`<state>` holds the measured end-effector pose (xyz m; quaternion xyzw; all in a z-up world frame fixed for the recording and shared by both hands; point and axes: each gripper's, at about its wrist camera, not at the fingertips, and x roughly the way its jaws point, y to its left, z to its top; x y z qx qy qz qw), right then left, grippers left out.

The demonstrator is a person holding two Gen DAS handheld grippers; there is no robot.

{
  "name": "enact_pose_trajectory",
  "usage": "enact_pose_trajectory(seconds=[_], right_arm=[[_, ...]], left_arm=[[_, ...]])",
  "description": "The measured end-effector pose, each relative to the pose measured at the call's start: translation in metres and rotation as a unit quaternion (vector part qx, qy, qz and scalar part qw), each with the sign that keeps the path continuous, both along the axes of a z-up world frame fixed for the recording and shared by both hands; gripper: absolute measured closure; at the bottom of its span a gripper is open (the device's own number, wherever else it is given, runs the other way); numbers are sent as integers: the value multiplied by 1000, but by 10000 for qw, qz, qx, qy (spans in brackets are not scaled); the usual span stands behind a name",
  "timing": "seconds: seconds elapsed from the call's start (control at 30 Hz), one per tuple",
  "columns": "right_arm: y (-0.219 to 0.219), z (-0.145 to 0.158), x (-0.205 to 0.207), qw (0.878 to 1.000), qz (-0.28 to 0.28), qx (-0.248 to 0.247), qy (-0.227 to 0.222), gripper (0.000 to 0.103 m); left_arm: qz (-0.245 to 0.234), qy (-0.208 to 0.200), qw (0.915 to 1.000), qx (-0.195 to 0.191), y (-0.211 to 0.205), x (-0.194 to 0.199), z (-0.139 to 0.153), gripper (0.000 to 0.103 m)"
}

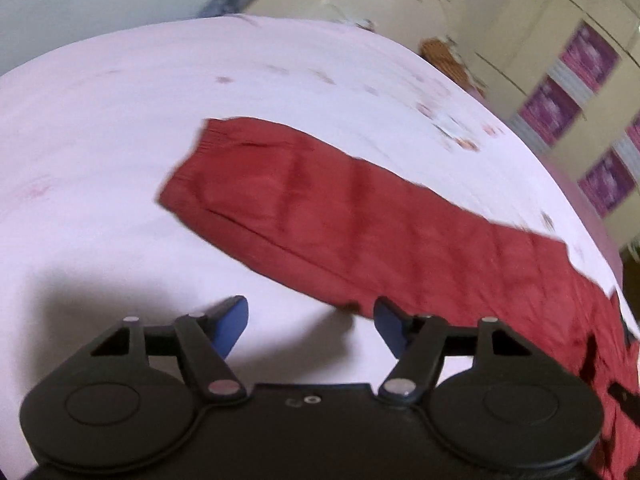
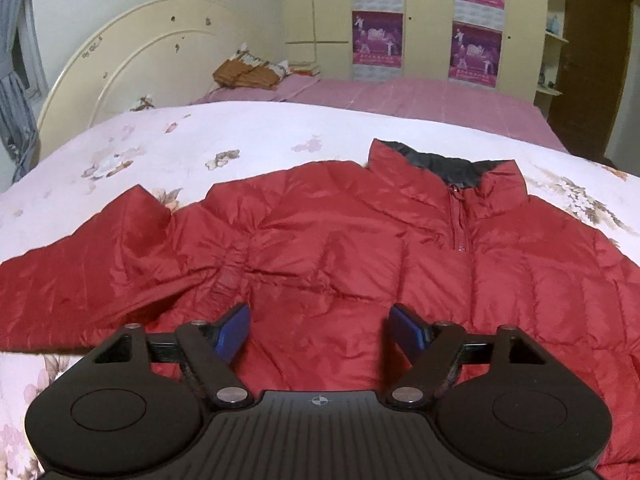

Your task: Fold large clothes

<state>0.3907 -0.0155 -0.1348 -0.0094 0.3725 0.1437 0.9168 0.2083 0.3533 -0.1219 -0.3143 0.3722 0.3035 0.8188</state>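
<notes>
A wide bed fills both views, covered by a pale pink quilt printed with faint flowers, soft and slightly rumpled; behind it lies a plainer mauve sheet. On the quilt lies the red jacket, a puffy quilted garment with shiny, crinkled fabric stitched in horizontal bands. It is spread flat, front up.

Only the right wrist view shows the jacket's body: a stand-up collar with a dark grey lining, a short red zip running down from it, and a gathered pucker of fabric near the armpit. It also shows the curved cream headboard, a cream wardrobe with purple posters and a brown bundle by the pillows.

Only the left wrist view, which is blurred, shows the sleeve stretched out straight across the quilt, ending in an elasticated cuff at its far end.

The left tool hangs released over bare quilt just beside the sleeve's lower edge, its blue pads apart with nothing between them. The right tool is likewise released, its black linkage arms spread above the jacket's chest, blue pads clear of the fabric.
</notes>
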Motion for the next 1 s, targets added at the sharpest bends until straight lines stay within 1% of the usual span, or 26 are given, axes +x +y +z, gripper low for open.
enact_pose_trajectory(seconds=[0.13,0.2,0.23,0.27,0.3,0.33,0.37,0.47,0.53,0.57,0.63,0.67,0.73,0.8,0.9,1.0], right_arm=[[-2,2,0,9995,-186,-140,-218,27],[-3,-3,4,9993,-265,-234,-113,27],[-2,-9,7,9992,-265,-299,28,27],[-2,-14,10,9990,-226,-355,163,27],[0,-21,12,9984,-151,-428,324,27],[1,-25,12,9983,-129,-464,322,27],[1,-27,11,9982,-111,-499,299,27],[0,-27,14,9983,-122,-462,340,27],[-4,-24,12,9989,-211,-318,290,27],[-3,-27,12,9987,-216,-339,311,27],[2,-32,12,9981,-114,-525,302,27],[2,-30,13,9981,-92,-526,317,27],[-3,-26,15,9987,-126,-340,361,27],[-11,-19,12,9992,-218,-134,308,27],[-21,-10,6,9994,-265,-14,229,27],[-38,-3,-1,9989,-399,141,203,27]], left_arm=[[305,-315,9989,-137,20,-2,-6,38],[381,-453,9981,-149,27,3,-9,39],[434,-527,9975,-158,30,6,-10,42],[477,-581,9971,-142,33,7,-11,50],[529,-626,9966,-109,35,9,-12,55],[594,-698,9957,-107,37,8,-13,65],[658,-763,9948,-145,39,8,-15,78],[633,-862,9942,-116,40,10,-15,88],[532,-946,9941,-13,36,10,-9,90],[471,-1005,9938,53,32,11,-5,91],[255,-1153,9927,229,24,15,9,92],[127,-1235,9918,288,20,19,17,92],[-191,-1410,9889,433,6,30,34,92],[-592,-1574,9838,617,-12,43,51,92],[-1312,-1799,9724,698,-47,69,71,92],[-2169,-1983,9527,769,-95,96,85,92]])
